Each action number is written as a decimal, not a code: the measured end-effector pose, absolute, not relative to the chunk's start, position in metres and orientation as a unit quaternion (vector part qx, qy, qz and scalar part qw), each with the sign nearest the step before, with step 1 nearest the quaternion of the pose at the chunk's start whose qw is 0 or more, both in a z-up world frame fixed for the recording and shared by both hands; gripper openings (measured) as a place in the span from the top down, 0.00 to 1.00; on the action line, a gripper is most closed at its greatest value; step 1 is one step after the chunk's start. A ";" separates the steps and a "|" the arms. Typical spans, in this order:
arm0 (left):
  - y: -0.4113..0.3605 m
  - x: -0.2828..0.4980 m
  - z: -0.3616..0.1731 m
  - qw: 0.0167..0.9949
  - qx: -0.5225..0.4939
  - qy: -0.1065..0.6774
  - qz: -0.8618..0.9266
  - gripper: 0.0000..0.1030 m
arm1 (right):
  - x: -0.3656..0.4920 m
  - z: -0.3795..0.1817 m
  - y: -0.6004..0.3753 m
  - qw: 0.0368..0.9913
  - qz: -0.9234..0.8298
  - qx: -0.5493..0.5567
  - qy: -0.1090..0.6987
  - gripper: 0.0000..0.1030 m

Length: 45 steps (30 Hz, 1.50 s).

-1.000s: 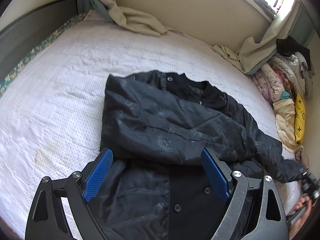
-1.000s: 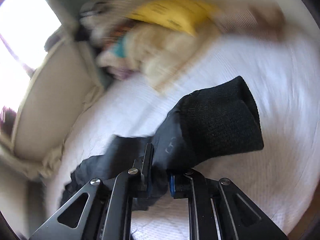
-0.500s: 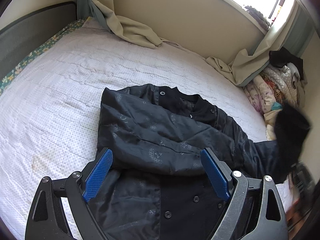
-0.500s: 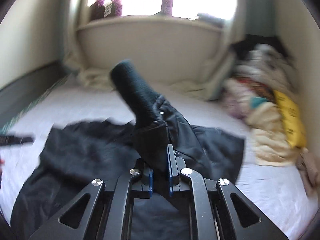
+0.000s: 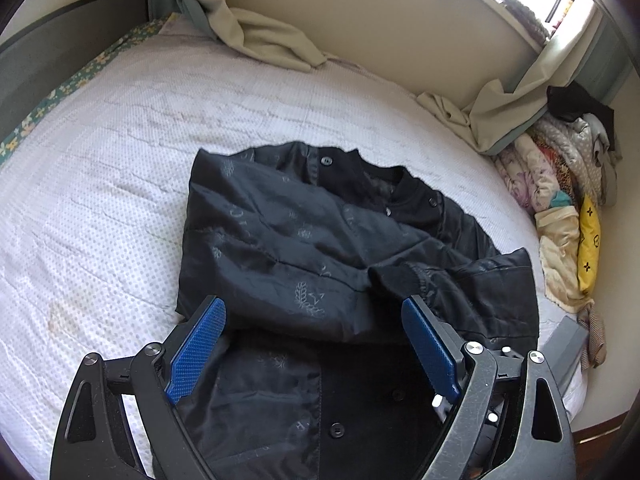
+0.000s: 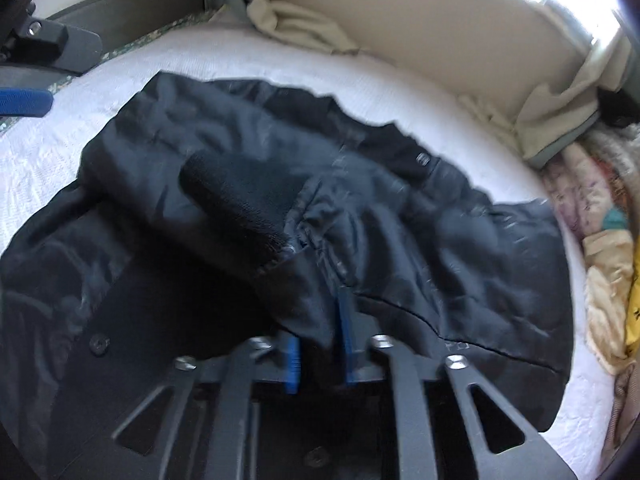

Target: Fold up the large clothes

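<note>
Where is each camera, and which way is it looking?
Left wrist: sits on the left hand-held gripper, looking across the black jacket on the white bed; its open blue pads show.
Right wrist: sits on the right hand-held gripper, close above the jacket's knit cuff, pinching the sleeve.
Both show the jacket, bed and clothes pile.
</note>
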<state>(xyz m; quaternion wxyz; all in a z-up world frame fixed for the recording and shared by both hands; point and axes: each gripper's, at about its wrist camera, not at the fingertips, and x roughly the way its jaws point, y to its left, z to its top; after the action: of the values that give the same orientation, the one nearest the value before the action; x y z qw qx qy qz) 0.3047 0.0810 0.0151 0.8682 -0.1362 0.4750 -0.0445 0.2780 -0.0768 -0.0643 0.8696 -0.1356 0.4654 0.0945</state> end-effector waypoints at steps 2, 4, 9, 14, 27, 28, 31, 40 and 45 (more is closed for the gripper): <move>0.081 0.307 0.010 0.865 -0.139 0.481 -0.043 0.11 | 0.273 -0.058 -0.083 0.868 0.122 -0.103 0.469 0.37; 0.081 0.309 0.005 0.862 -0.139 0.486 -0.042 0.11 | 0.267 -0.039 -0.096 0.875 0.145 -0.057 0.457 0.31; 0.075 0.316 -0.009 0.851 -0.139 0.505 -0.046 0.12 | 0.269 0.011 -0.149 0.892 0.153 0.042 0.423 0.24; 0.052 0.327 -0.036 0.813 -0.152 0.553 -0.098 0.19 | 0.285 0.029 -0.224 0.907 0.067 0.115 0.400 0.24; 0.021 0.365 -0.082 0.727 -0.256 0.608 -0.188 0.67 | 0.289 0.007 -0.309 0.885 0.006 0.199 0.421 0.24; 0.019 0.366 -0.083 0.725 -0.260 0.607 -0.195 0.74 | 0.290 0.005 -0.312 0.883 0.003 0.204 0.422 0.24; 0.013 0.370 -0.081 0.728 -0.262 0.602 -0.197 0.83 | 0.292 0.002 -0.317 0.880 0.001 0.216 0.423 0.24; 0.029 0.370 -0.024 0.786 -0.260 0.527 -0.192 0.87 | 0.296 -0.003 -0.321 0.878 -0.013 0.223 0.422 0.24; 0.060 0.356 0.006 0.820 -0.251 0.490 -0.157 0.87 | 0.296 -0.002 -0.321 0.882 -0.017 0.217 0.419 0.24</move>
<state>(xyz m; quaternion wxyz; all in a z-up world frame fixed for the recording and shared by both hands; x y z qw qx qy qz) 0.3559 0.0599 0.0061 0.8198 -0.2513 0.4901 -0.1566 0.2964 -0.3215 -0.0015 0.8816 0.2169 0.4188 -0.0173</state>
